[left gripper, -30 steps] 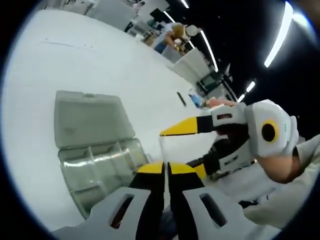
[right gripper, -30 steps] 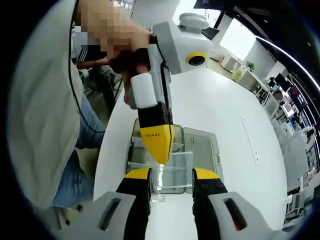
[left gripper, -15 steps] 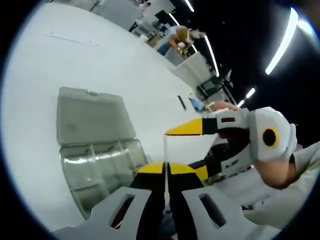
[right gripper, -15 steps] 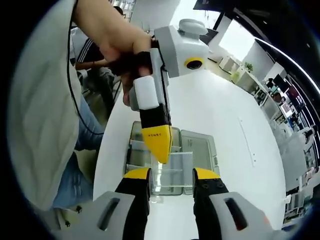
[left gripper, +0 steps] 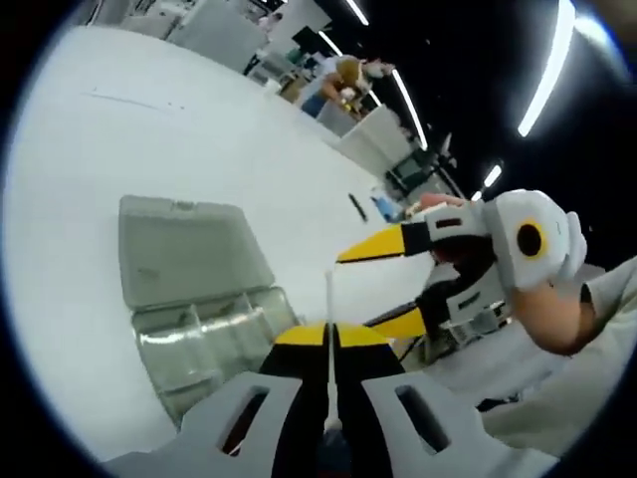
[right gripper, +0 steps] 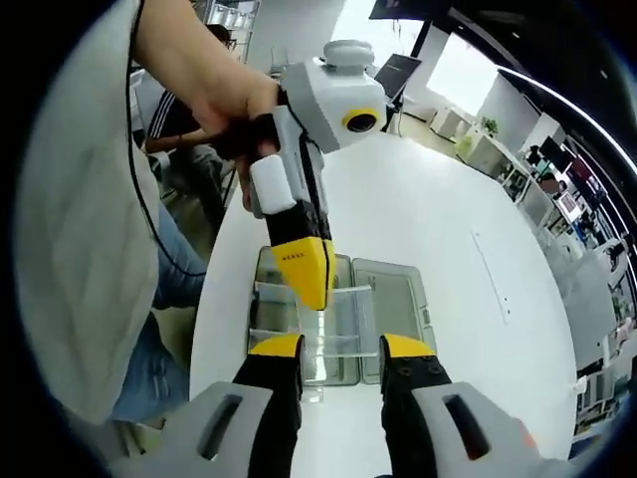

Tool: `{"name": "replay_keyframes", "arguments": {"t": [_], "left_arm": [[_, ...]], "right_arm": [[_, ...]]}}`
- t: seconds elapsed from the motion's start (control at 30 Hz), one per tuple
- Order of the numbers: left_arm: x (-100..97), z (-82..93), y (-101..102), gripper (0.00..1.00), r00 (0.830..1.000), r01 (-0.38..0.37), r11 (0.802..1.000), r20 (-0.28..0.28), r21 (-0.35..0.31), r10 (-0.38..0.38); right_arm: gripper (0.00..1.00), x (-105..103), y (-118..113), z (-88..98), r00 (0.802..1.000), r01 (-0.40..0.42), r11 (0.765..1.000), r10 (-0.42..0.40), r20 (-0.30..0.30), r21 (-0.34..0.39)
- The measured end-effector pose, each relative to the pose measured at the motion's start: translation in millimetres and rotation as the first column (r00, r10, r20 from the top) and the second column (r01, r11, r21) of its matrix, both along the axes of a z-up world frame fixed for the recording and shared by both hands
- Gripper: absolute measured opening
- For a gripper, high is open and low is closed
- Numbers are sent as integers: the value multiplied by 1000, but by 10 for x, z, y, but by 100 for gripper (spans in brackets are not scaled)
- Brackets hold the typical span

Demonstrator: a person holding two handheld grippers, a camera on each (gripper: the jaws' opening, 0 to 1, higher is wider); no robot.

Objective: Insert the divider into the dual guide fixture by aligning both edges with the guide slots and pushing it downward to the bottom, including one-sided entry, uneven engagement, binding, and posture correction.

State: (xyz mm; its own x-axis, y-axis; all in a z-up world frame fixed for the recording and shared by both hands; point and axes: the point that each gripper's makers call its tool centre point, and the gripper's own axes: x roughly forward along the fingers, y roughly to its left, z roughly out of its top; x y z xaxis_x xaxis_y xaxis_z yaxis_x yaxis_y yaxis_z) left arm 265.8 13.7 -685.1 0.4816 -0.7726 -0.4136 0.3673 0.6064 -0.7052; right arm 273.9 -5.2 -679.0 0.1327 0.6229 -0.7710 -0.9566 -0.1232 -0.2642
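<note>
We pinch the thin clear plastic divider [left gripper: 328, 329] edge-on in our closed left gripper [left gripper: 329, 344], above the clear compartment box [left gripper: 199, 334]. It seems light, stiff, slippery; right gripper [right gripper: 338, 349] gapes empty.

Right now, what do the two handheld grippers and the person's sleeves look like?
Both grippers share one design: pale grey bodies with slotted cut-outs, black fingers capped in yellow. The left gripper carries small dark lettering on its yellow tip and a yellow-ringed round fitting on its white top. The right gripper has the same white housing. The person wears a light grey sleeve and blue jeans.
</note>
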Motion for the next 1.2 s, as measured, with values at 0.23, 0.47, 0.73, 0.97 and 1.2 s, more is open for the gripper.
{"name": "replay_keyframes", "arguments": {"t": [0.23, 0.47, 0.73, 0.97, 1.2], "left_arm": [[-28, 16, -5, 0, 998, 30, 999, 58, 12, -31], [-33, 32, -3, 0, 991, 63, 997, 114, 39, -68], [-37, 49, 11, 0, 979, 96, 992, 175, 77, -108], [-55, 62, 4, 0, 966, 123, 987, 215, 105, -143], [-75, 72, -5, 0, 954, 143, 982, 245, 127, -171]], "right_arm": [[21, 29, -8, 23, 999, -2, 1000, 2, -36, -4], [19, 26, 25, 66, 996, -13, 1000, 13, -88, 6], [15, 4, 65, 77, 991, -41, 999, 41, -127, -2], [11, -35, 108, 111, 985, -76, 997, 74, -157, -10], [6, -57, 130, 128, 976, -106, 994, 101, -192, -19]]}}
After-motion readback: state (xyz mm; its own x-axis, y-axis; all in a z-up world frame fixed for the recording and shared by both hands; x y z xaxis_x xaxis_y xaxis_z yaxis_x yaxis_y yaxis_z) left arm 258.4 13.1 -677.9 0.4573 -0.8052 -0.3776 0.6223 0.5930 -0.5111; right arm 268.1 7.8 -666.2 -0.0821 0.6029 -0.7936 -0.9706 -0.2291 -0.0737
